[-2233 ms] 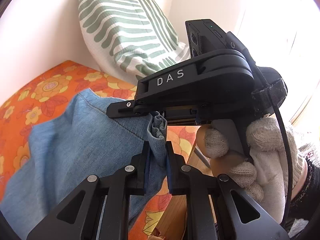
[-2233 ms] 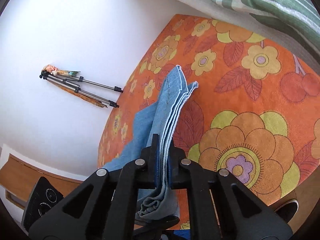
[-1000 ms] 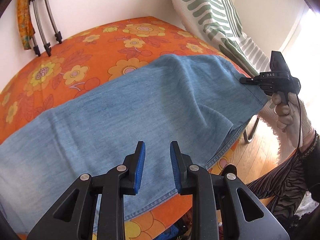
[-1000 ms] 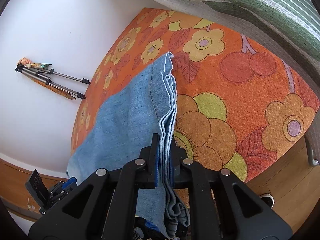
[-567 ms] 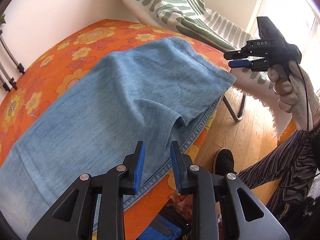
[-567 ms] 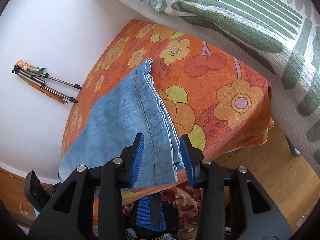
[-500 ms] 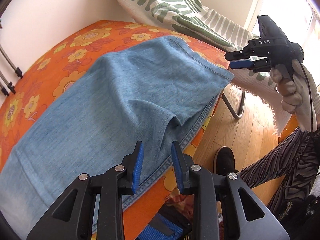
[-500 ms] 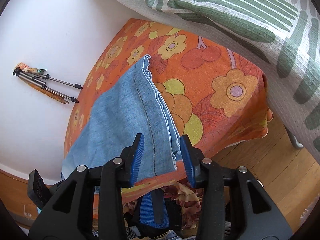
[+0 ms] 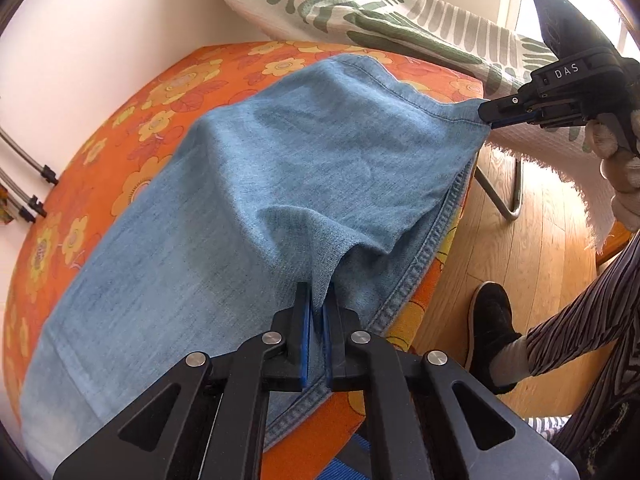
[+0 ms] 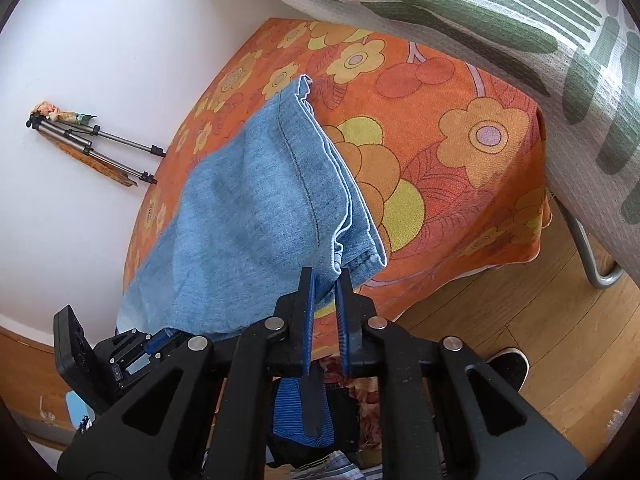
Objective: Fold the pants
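Orange floral bedspread (image 9: 152, 92); both grippers' previously spread fingers (image 9: 301, 332) now pinching blue jeans (image 9: 224, 200).

Looks like a lived-in room of a home: orange flower-print cloth (image 10: 460, 128) spread over a table, green-and-white leaf-patterned textile (image 9: 360, 4) draped beside it, warm wooden plank floor (image 9: 532, 248) in sunlight, plain white wall (image 10: 100, 40), folded tripod (image 10: 92, 148) leaning against it.

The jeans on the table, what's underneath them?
Under the jeans lies an orange flowered tablecloth, showing around their far and near edges. Whatever the cloth covers, and any table surface directly beneath the denim, is hidden.
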`<state>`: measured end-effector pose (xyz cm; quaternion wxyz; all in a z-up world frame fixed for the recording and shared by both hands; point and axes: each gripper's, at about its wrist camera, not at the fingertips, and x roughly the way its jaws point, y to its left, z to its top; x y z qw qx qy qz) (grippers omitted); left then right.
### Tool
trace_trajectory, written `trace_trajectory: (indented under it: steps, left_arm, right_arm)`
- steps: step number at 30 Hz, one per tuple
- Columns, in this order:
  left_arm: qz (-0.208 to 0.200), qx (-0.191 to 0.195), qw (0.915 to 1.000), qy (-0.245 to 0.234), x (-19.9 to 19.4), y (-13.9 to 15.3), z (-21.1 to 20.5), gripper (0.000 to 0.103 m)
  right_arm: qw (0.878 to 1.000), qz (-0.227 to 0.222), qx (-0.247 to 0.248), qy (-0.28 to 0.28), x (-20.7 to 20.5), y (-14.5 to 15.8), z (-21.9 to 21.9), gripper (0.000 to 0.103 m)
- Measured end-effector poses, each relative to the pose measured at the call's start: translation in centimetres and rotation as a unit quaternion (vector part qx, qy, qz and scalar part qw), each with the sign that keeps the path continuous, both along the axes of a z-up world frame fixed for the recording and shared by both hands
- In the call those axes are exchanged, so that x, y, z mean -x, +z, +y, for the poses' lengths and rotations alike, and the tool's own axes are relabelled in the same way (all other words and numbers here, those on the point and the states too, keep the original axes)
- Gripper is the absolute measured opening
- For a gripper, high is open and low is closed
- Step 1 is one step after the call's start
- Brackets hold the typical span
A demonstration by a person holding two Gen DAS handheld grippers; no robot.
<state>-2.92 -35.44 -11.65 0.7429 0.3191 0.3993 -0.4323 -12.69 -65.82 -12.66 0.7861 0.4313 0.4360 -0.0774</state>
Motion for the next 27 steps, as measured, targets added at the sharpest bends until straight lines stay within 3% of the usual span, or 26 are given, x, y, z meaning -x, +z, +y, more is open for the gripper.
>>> trace_trajectory:
  steps: [5,12,14,16,21,23,25,27]
  left_arm:
    - [0.005,0.007,0.9996,-0.027,1.3,1.2,0.7,0.002]
    - [0.029,-0.048,0.9959,-0.071,3.1,-0.8,1.0,0.002]
    - [0.052,-0.024,0.9969,-0.055,2.5,0.0,1.6,0.003]
    - [0.063,0.004,0.9975,-0.031,1.7,1.2,2.4,0.012]
    - [0.058,0.055,0.9965,0.024,-0.4,3.7,5.3,0.016]
    - [0.049,0.071,0.9949,0.052,-1.3,4.5,6.9,0.018]
    - [0.043,0.086,0.9921,0.08,-2.2,5.1,8.8,0.033]
    - [0.037,0.102,0.9876,0.113,-3.2,5.7,11.1,0.039]
  right_arm:
    - [1.0,-0.005,-0.003,-0.019,-0.1,0.0,-1.3,0.008]
    - [1.0,0.012,0.0,-0.009,-0.4,-0.6,-1.0,0.009]
    - [1.0,0.019,-0.003,-0.007,-0.3,-0.6,-1.0,0.011]
    - [1.0,0.02,0.007,-0.009,-0.1,-0.1,-1.2,0.014]
    - [0.998,0.001,0.061,-0.011,-0.5,2.6,-0.9,0.031]
    - [0.997,-0.011,0.077,-0.003,-1.0,3.7,0.0,0.032]
    - [0.995,-0.021,0.097,0.012,-1.9,4.7,1.2,0.032]
    - [0.992,-0.034,0.115,0.03,-2.9,5.6,2.8,0.032]
